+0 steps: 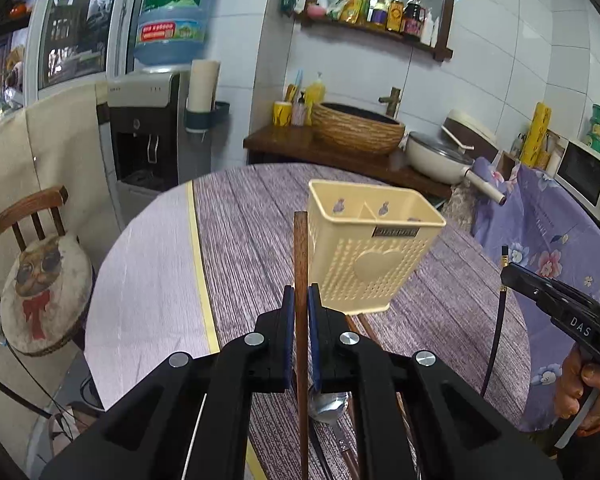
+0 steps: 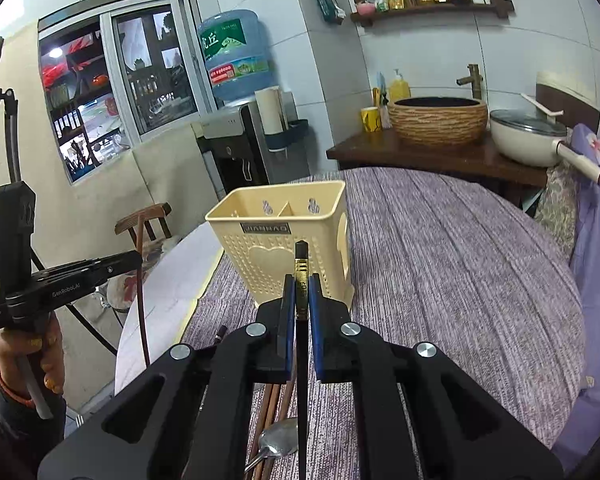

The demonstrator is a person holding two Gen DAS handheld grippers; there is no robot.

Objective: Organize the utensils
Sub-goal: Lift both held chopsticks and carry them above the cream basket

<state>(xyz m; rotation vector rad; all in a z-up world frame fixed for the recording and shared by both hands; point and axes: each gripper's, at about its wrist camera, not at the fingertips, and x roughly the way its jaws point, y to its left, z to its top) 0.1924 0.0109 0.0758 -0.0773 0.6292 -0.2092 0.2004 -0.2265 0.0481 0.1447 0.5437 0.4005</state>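
My left tongs [image 1: 299, 300] gripped a brown chopstick [image 1: 300, 248], my right tongs [image 2: 299, 292] a black one [image 2: 301, 264], both upright; the holder [image 1: 374, 248] stood just ahead on the bench [image 1: 240, 240].

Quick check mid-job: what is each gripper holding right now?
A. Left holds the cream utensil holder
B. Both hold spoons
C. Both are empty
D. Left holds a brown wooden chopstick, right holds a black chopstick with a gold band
D: the left gripper is shut on the brown chopstick, and the right gripper on the black chopstick.
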